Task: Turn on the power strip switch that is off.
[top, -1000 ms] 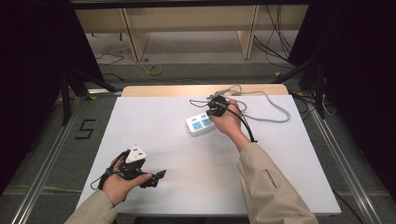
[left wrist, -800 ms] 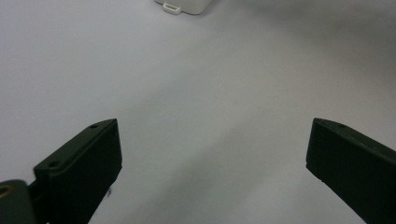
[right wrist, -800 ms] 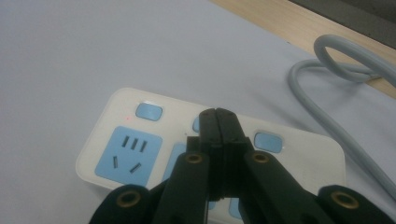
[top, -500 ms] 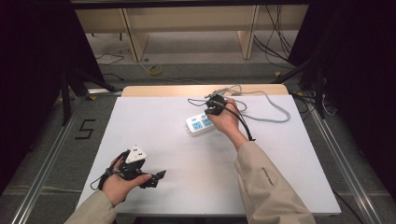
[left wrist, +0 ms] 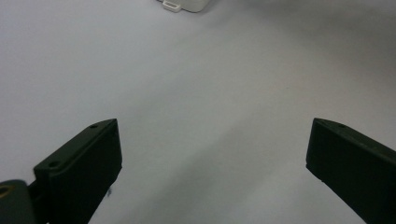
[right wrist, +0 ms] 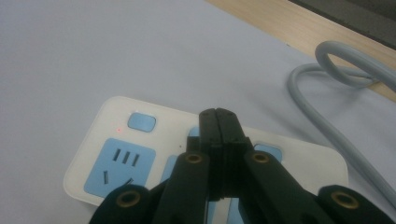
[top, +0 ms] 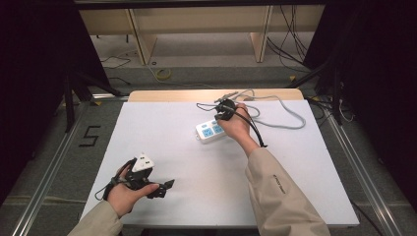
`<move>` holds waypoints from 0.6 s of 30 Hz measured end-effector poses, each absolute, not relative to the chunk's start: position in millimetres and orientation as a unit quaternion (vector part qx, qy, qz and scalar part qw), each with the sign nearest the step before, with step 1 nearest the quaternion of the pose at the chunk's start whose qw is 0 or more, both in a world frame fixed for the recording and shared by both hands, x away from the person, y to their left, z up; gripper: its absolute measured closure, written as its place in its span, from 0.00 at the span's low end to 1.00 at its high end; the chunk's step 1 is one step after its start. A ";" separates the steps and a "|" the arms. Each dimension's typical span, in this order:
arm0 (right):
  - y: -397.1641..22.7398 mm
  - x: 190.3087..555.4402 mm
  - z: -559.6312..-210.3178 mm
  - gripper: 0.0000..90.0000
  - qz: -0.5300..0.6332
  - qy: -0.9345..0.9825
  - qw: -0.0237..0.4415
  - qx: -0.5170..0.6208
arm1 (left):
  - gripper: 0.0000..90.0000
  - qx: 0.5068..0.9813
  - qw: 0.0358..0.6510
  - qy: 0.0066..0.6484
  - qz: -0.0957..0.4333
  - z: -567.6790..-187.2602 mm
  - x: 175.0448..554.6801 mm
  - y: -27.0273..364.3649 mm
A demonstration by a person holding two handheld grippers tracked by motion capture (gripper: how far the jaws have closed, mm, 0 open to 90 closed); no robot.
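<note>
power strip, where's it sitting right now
In the high view the power strip lies on the white table, far side right of centre, under the right gripper, its grey cable trailing right.

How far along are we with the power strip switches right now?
One switch's red light looks lit on the power strip. In hand: the right hand-held gripper, jaws closed, tips over the middle switch; contact unclear. Left: the far switch. The left hand-held gripper is open above bare table.

right gripper (top: 226, 109) over power strip (top: 210, 131) (white table (top: 305, 167)).

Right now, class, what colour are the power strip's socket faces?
Light blue on a white power strip, clearest in the right gripper view.
</note>
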State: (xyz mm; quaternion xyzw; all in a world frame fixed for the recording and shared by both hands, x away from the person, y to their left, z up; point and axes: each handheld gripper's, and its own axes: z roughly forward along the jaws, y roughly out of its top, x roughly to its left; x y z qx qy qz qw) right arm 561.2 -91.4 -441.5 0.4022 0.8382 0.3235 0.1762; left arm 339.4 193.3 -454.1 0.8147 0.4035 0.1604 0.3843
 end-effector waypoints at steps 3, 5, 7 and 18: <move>-90.9 562.0 -441.6 1.00 0.322 0.838 0.174 0.404 | 0.03 0.815 0.385 0.404 0.160 -454.2 339.4 193.3; -90.6 562.4 -441.8 1.00 0.322 0.838 0.176 0.403 | 0.03 0.815 0.384 0.404 0.160 -454.3 339.5 193.3; -90.6 563.5 -442.4 1.00 0.319 0.839 0.175 0.404 | 0.03 0.815 0.385 0.404 0.160 -454.3 339.5 193.4; -88.4 567.5 -442.2 1.00 0.311 0.844 0.173 0.402 | 0.03 0.815 0.385 0.404 0.159 -454.4 339.5 193.3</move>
